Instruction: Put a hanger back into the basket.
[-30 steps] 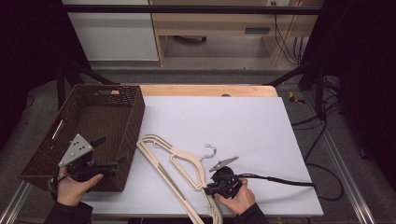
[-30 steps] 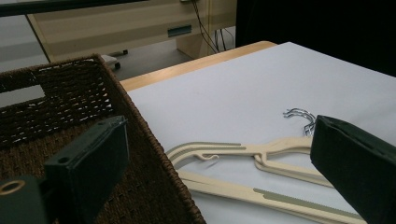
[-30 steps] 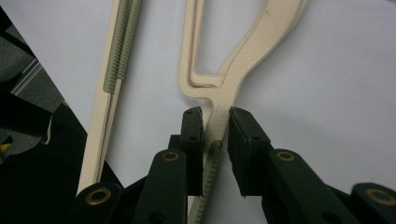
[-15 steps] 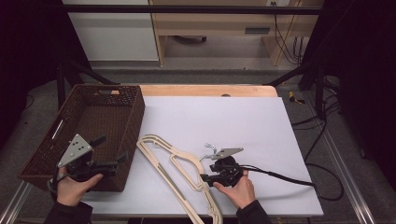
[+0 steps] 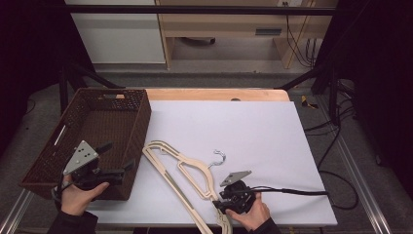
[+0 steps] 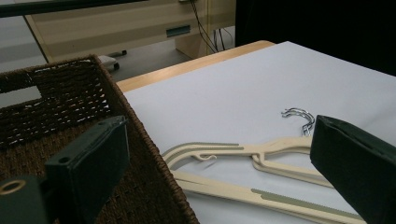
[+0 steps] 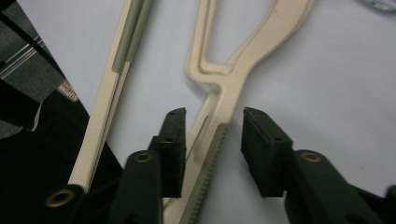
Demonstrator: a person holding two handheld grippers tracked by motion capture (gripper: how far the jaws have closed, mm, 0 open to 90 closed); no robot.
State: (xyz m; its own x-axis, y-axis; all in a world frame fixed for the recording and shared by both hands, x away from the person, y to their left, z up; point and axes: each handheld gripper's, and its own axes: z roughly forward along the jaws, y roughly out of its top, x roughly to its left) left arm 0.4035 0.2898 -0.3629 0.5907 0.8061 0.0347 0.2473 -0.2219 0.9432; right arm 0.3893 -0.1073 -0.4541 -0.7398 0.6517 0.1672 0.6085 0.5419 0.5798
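Hangers on the table, right of the basket, beside its wall.

Left hand-held gripper jaws wide apart, nothing between the pads. Left jaw over wicker basket corner. Two cream hangers lie stacked on white bench, metal hooks near right jaw.

Hanger end cut off below
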